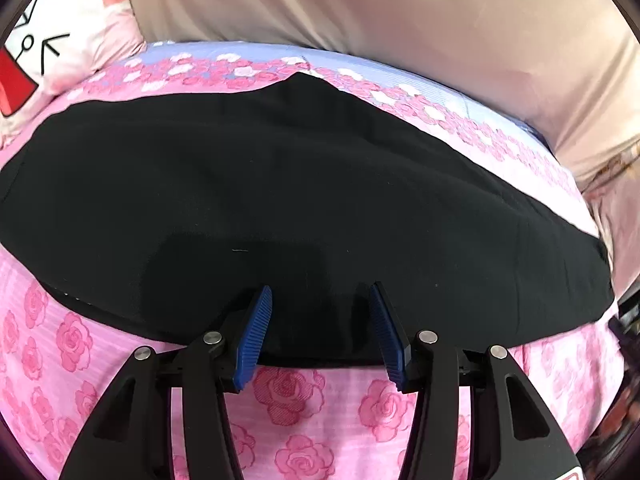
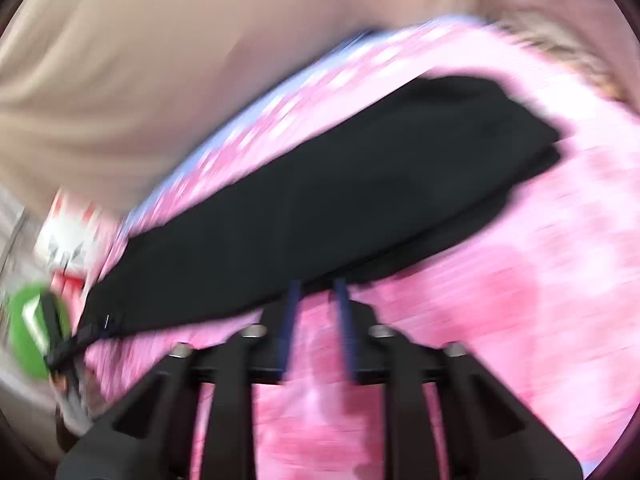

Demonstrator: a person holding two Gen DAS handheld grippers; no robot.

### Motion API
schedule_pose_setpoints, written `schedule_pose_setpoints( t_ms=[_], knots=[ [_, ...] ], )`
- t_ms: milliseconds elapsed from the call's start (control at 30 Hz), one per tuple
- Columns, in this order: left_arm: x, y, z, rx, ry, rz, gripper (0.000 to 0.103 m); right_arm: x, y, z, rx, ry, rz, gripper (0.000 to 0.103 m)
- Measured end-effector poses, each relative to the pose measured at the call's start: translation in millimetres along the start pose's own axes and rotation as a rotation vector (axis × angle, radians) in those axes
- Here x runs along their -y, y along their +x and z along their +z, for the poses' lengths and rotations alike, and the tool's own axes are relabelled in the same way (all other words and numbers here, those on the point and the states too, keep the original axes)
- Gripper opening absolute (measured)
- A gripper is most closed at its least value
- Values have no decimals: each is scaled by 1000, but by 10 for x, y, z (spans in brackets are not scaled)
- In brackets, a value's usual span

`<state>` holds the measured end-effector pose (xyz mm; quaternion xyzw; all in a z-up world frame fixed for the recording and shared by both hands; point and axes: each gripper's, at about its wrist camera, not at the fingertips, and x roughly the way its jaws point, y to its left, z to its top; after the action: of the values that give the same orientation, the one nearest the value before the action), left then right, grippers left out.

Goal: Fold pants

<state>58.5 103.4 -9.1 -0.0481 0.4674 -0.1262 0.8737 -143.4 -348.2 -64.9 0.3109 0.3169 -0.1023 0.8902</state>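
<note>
Black pants (image 1: pixel 280 200) lie flat on a pink rose-print bedsheet (image 1: pixel 300 400), folded lengthwise into a long strip. My left gripper (image 1: pixel 320 300) is open, its blue pads (image 1: pixel 254 336) over the near edge of the pants, holding nothing. In the blurred right wrist view the pants (image 2: pixel 320 200) run diagonally from lower left to upper right. My right gripper (image 2: pixel 318 286) is open with a narrow gap, its tips at the near edge of the pants, empty.
A beige curtain or wall (image 1: pixel 400 8) rises behind the bed. A pink cartoon pillow (image 1: pixel 60 52) lies at the far left. A green-marked gripper (image 2: pixel 34 328) shows at the left edge of the right wrist view.
</note>
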Motion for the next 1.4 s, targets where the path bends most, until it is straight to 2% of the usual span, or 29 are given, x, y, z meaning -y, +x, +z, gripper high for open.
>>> schedule_pose_setpoints(
  t_ms=[33, 100, 167, 233, 333, 400, 433, 467, 500, 533, 567, 600, 700, 767, 900, 1000, 1033, 1100, 1167, 1233, 1267, 1367, 1400],
  knots=[
    [9, -6, -14, 4, 3, 5, 49, 192, -92, 60, 34, 30, -58, 50],
    [32, -16, -38, 15, 10, 19, 49, 527, -181, 169, 65, 85, -108, 51],
    [73, -15, -65, 22, 14, 16, 61, 764, -172, 275, 76, 131, -122, 52],
    [131, -11, -92, 26, 27, 11, 69, 930, -84, 394, 67, 173, -105, 53],
    [204, 22, -110, 34, 52, 51, 69, 1179, 180, 570, 13, 261, -25, 54],
    [227, 30, -122, 40, 62, 63, 70, 1247, 277, 658, 9, 301, 43, 70],
    [219, 31, -115, 41, 61, 62, 71, 1253, 314, 697, 3, 311, 60, 70],
    [214, 33, -110, 41, 60, 57, 72, 1230, 351, 742, -7, 313, 84, 68],
    [205, 32, -104, 43, 56, 48, 72, 1225, 413, 788, -22, 315, 138, 52],
    [200, 31, -104, 45, 53, 42, 72, 1168, 451, 773, -32, 316, 159, 44],
    [183, 24, -107, 46, 50, 34, 72, 1097, 490, 795, -33, 306, 169, 18],
    [180, 22, -108, 47, 48, 30, 72, 1066, 485, 823, -20, 289, 177, 9],
    [201, 12, -109, 50, 51, 38, 72, 899, 240, 840, 69, 238, 178, 9],
    [240, -5, -123, 58, 62, 51, 72, 753, -28, 860, 145, 193, 198, 8],
    [251, 22, -123, 53, 72, 54, 72, 258, -412, 966, 229, 37, 148, 8],
    [211, 32, -115, 47, 61, 35, 72, 169, -353, 1074, 210, 22, 97, 9],
    [200, 22, -121, 51, 60, 27, 72, 226, -248, 1061, 181, 35, 56, 10],
    [191, 13, -134, 56, 59, 16, 72, 400, -48, 1006, 125, 85, 26, 14],
    [159, 6, -137, 60, 52, -3, 72, 686, 158, 835, 51, 181, -23, 16],
    [128, -2, -140, 64, 39, -24, 72, 885, 184, 659, 5, 256, -28, 17],
    [123, -7, -143, 66, 36, -29, 72, 942, 149, 579, 2, 284, -1, 19],
    [115, -14, -142, 70, 30, -36, 72, 1075, 40, 420, 26, 349, 51, 46],
    [109, -15, -143, 71, 28, -38, 72, 1127, 40, 389, 32, 362, 46, 46]
  ],
)
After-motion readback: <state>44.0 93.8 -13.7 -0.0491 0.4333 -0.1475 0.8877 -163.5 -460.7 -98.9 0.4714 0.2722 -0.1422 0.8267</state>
